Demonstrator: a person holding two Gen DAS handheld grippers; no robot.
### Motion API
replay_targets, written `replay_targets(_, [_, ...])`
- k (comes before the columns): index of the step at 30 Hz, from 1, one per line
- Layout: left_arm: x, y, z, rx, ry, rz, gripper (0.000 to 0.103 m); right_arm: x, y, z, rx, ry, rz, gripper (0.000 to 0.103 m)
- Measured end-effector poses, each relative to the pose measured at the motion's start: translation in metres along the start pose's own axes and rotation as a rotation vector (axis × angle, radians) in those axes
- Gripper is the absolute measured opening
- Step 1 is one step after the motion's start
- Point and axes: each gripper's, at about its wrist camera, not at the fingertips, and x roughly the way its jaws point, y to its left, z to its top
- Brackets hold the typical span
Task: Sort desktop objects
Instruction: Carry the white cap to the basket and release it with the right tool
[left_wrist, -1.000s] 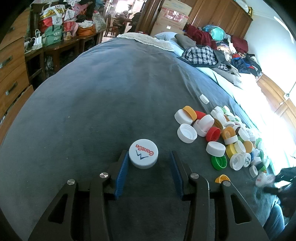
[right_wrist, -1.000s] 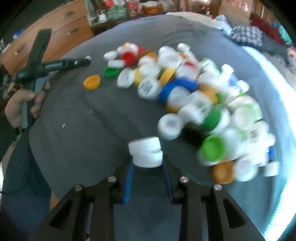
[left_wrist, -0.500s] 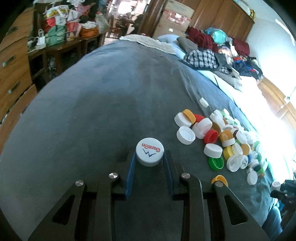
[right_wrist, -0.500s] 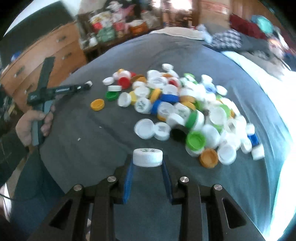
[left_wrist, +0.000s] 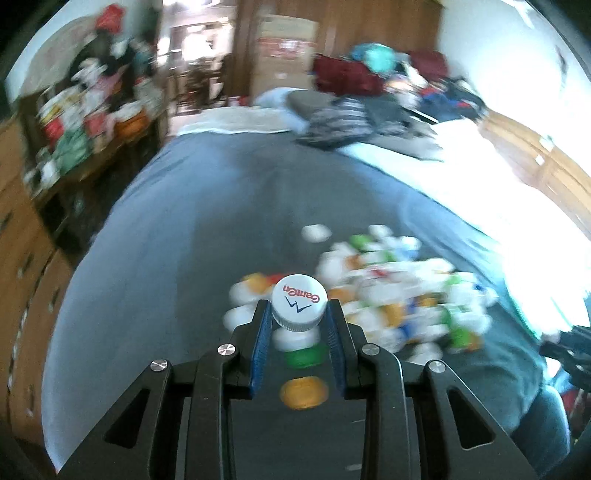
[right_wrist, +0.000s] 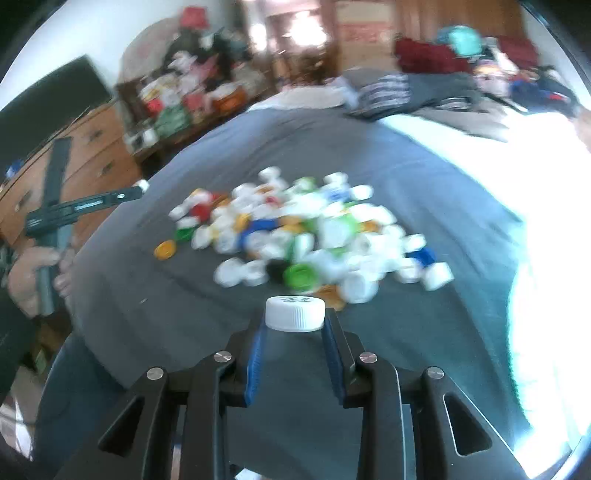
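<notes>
Two grippers each clamp a bottle cap: left gripper (left_wrist: 299, 314) a printed white cap (left_wrist: 299, 304), right gripper (right_wrist: 294, 317) a plain white cap (right_wrist: 294, 313), above the blurred cap pile (right_wrist: 306, 236) on the grey bed (right_wrist: 184, 306).

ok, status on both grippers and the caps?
Left gripper shut on GanTen cap. Right gripper shut on white ribbed cap. Cap pile on grey bedspread; nothing in the way.

White cap (left_wrist: 299, 305) marked with red lettering and a blue zigzag; plain white ribbed cap (right_wrist: 294, 313); grey blanket (left_wrist: 177, 236); mixed-colour cap pile (right_wrist: 303, 236).
</notes>
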Motion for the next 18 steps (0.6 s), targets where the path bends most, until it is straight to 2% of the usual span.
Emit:
replay_targets(4, [0.002,-0.082,0.025,0.089,-0.010,-0.059,0.025,-0.033,-0.048,0.002,0.069,-0.067,-0.113,0.032])
replay_targets(10, [0.017,-0.208,0.054,0.196,0.009,-0.168,0.025,-0.108,-0.136,0.004,0.178,-0.136,-0.258,0.033])
replay_targets(13, [0.024,-0.275,0.065,0.255,0.029,-0.230,0.025,-0.145,-0.179,0.000,0.224,-0.146,-0.305,0.033])
replay_targets(18, [0.040,-0.373,0.064,0.363,0.125,-0.315,0.025,-0.166,-0.233,-0.005,0.302,-0.122,-0.327,0.033])
